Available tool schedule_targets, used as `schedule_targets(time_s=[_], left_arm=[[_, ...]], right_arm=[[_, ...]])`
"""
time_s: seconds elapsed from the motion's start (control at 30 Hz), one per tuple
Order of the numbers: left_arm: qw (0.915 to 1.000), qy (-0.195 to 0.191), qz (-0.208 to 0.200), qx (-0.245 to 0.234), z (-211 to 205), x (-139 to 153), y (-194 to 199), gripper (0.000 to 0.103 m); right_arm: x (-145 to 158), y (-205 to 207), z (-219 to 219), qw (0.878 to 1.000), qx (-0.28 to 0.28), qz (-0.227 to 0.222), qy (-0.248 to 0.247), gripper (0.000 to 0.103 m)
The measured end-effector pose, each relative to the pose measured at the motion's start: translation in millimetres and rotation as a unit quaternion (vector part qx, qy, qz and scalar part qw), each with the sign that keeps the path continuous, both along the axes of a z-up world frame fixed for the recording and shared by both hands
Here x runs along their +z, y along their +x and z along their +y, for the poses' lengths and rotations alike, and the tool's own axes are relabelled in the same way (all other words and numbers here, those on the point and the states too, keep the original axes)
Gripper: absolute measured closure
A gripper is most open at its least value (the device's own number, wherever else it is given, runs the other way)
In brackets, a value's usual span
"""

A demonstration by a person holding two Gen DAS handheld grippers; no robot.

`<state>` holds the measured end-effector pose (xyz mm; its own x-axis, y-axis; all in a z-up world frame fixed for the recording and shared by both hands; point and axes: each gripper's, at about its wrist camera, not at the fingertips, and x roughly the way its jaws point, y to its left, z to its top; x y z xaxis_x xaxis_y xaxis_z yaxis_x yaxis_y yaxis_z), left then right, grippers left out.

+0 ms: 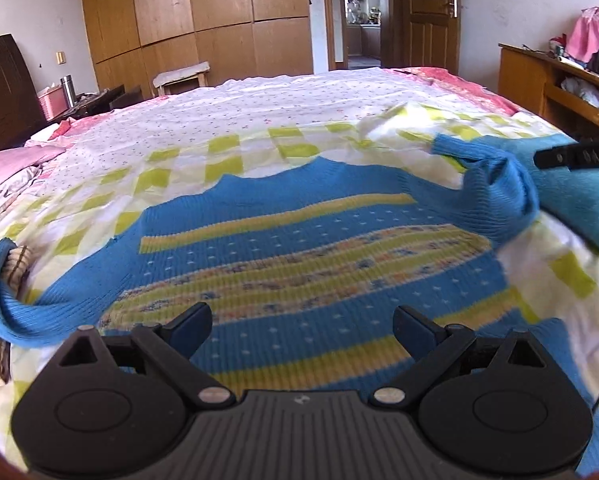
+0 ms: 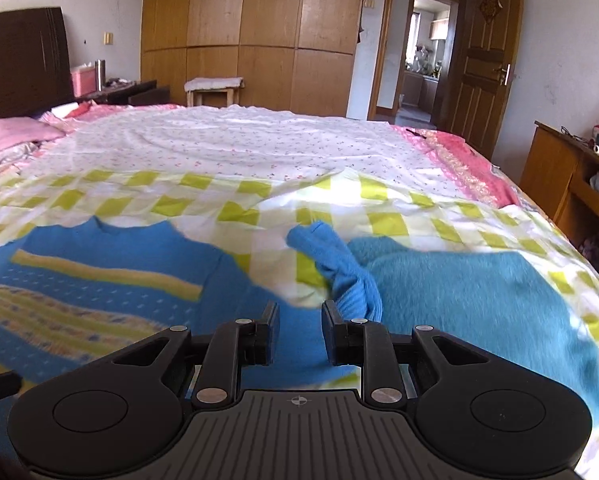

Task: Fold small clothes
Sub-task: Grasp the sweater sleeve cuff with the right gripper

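Observation:
A small blue knit sweater (image 1: 299, 248) with yellow patterned stripes lies flat on the bed; it also shows in the right wrist view (image 2: 99, 292). Its right sleeve (image 1: 499, 200) is bunched and twisted, seen in the right wrist view (image 2: 339, 272) too. My left gripper (image 1: 301, 328) is open above the sweater's lower body, holding nothing. My right gripper (image 2: 299, 332) is open, jaws a small gap apart, just above the sleeve base near the armpit. The right gripper's finger (image 1: 575, 156) enters the left wrist view at the right edge.
A fuzzy blue garment (image 2: 499, 300) lies right of the sweater. A striped brown cloth (image 1: 3, 304) lies at the left. The bed has a green-checked sheet (image 2: 219, 200). A wooden desk (image 2: 571, 184) stands right, a wardrobe (image 2: 251, 40) behind.

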<state>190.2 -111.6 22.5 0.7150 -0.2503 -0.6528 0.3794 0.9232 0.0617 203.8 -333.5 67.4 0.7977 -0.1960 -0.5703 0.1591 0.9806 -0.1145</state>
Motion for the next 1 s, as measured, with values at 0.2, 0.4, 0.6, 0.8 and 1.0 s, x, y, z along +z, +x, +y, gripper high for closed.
schedule_targets(time_s=[0.2, 0.4, 0.6, 0.8, 1.0], left_arm=[[0.9996, 0.008, 0.025, 0.002, 2, -23, 16, 0.000], [0.9993, -0.002, 0.037, 0.001, -3, -28, 28, 0.000], [0.9990, -0.016, 0.043, -0.005, -9, -30, 35, 0.000], [0.9984, -0.021, 0.049, -0.018, -13, -35, 37, 0.000], [0.9981, -0.027, 0.051, -0.021, -11, -37, 39, 0.000]], right_arm=[[-9, 54, -12, 0.999, 0.015, 0.006, -0.047, 0.079], [-22, 90, -26, 0.997, 0.037, 0.027, -0.063, 0.079], [-36, 111, -27, 0.992, 0.066, 0.060, -0.090, 0.080], [-50, 131, -24, 0.988, 0.078, 0.081, -0.104, 0.080], [-59, 138, -31, 0.987, 0.058, 0.100, -0.108, 0.094]])
